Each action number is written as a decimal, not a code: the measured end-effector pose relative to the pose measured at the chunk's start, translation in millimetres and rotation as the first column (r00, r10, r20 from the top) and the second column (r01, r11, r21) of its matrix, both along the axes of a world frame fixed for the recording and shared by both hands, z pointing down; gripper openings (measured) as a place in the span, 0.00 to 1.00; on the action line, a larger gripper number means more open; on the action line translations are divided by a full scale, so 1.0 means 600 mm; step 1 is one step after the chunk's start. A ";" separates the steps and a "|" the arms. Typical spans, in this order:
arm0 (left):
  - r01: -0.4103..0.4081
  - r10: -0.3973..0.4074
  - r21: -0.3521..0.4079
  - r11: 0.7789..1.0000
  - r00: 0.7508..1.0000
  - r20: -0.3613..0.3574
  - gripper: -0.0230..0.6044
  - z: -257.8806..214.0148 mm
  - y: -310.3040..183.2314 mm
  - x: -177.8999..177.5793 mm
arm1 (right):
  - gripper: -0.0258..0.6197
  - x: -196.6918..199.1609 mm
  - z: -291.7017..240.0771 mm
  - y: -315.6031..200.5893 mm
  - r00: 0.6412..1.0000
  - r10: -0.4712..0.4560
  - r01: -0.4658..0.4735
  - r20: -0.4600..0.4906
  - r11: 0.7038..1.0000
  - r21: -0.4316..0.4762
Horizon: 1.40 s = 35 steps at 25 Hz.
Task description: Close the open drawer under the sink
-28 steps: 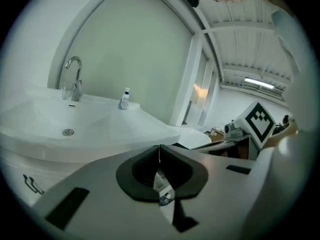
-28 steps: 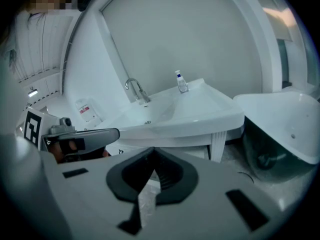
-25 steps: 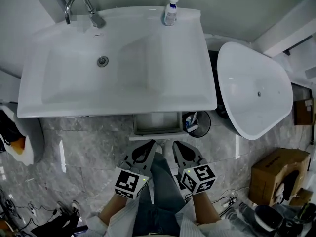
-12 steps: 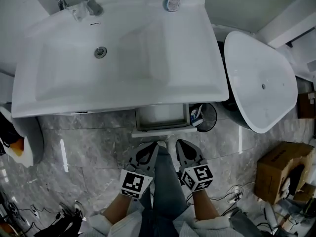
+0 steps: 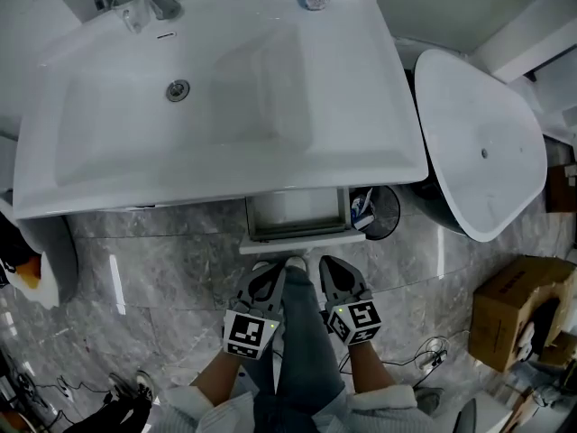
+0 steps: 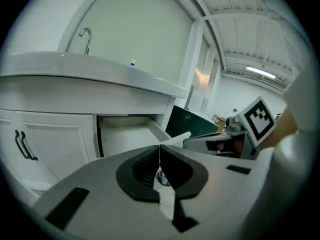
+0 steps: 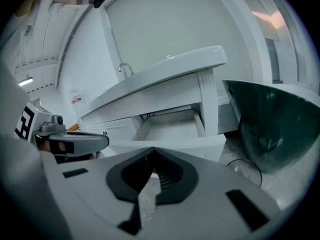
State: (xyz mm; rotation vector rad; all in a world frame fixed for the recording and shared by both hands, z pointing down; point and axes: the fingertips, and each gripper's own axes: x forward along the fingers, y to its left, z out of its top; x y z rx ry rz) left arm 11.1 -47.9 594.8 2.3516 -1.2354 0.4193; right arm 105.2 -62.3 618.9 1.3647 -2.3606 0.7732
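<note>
While the drawer (image 5: 297, 211) stands open under the sink (image 5: 270, 106), left tool (image 5: 270, 269) and right tool (image 5: 325, 263) hover closed over marble floor (image 5: 162, 260)

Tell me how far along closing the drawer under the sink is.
Done: nothing yet. The drawer sticks out open from under the sink. In hand: the left gripper and right gripper, both shut and empty, are lined up just before the drawer's front; no contact is evident. Left: push the drawer fully in.
</note>
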 end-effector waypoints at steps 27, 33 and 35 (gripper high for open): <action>0.023 -0.020 -0.041 0.999 0.997 0.081 0.06 0.099 -0.031 -0.008 | 0.05 -0.018 0.087 -0.034 0.995 0.011 -0.011 -0.098 1.000 0.003; 0.012 -0.009 -0.036 0.999 0.996 0.085 0.06 0.096 -0.034 -0.005 | 0.05 -0.018 0.080 -0.037 0.994 0.046 -0.044 -0.103 0.999 0.014; 0.008 -0.005 -0.033 0.999 0.996 0.087 0.06 0.097 -0.035 -0.005 | 0.05 -0.019 0.078 -0.038 0.993 0.053 -0.051 -0.108 0.999 0.018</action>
